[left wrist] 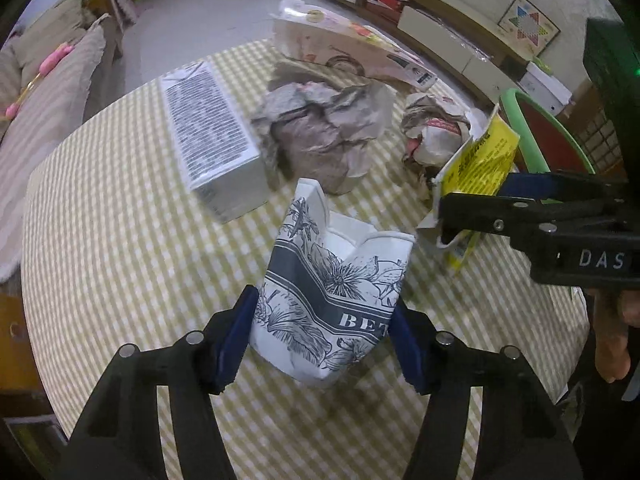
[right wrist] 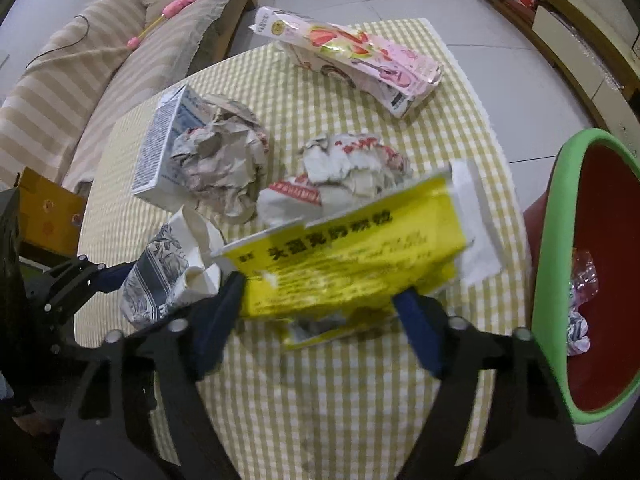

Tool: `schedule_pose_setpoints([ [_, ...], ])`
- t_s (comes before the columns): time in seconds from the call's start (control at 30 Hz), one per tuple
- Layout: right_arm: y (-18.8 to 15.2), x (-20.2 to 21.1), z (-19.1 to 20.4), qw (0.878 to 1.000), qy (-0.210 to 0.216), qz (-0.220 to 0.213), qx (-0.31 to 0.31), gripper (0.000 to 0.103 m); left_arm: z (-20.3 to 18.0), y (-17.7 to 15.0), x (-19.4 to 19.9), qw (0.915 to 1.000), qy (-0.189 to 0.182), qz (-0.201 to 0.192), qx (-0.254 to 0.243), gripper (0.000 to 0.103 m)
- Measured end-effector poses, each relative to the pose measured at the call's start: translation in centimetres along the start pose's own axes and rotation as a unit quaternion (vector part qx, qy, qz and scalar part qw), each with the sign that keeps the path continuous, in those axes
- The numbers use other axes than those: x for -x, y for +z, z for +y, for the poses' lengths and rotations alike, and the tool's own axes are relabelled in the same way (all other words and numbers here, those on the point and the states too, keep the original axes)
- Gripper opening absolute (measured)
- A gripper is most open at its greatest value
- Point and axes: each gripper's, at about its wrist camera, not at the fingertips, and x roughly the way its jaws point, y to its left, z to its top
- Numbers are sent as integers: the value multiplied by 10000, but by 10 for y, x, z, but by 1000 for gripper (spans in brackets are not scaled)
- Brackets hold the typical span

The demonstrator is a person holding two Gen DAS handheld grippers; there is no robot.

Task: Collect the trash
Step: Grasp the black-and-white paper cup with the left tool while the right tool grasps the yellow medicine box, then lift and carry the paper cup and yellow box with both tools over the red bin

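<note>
Blue pads of my left gripper [left wrist: 320, 344] clamp the crushed flowered paper cup [left wrist: 332, 292] on the checked tablecloth [left wrist: 120, 240]. From the right wrist, my right gripper [right wrist: 320, 320] pinches the yellow box [right wrist: 348, 256], beside the green-rimmed bin [right wrist: 560, 240].

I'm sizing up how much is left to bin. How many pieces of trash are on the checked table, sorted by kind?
Boxes and cartons: 3, namely the white printed box, the pink strawberry carton and the yellow box.
Paper cups: 1, the crushed floral cup.
Crumpled paper wads: 2, the grey wad and the red-and-white wad.
Total: 6
</note>
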Motion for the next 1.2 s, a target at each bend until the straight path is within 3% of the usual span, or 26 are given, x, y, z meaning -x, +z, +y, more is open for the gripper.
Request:
schedule_pose_setpoints([
  [0.07, -1, 4, 2, 10000, 6, -14, 38, 60, 5, -3, 4, 9999, -11, -70, 122, 59],
  [0.13, -3, 10, 4, 10000, 32, -31, 83, 44, 9, -7, 12, 9996, -32, -155, 242, 58],
  [0.17, -4, 12, 6, 9999, 50, -46, 95, 43, 12, -9, 15, 9993, -49, -196, 302, 58],
  [0.7, -18, 63, 10, 9985, 303, -406, 195, 42, 20, -41, 73, 9943, -38, -650, 849, 58],
  [1.2, -25, 121, 0, 9951, 378, -909, 122, 42, -11, -22, 120, 9922, -19, -1070, 640, 58],
])
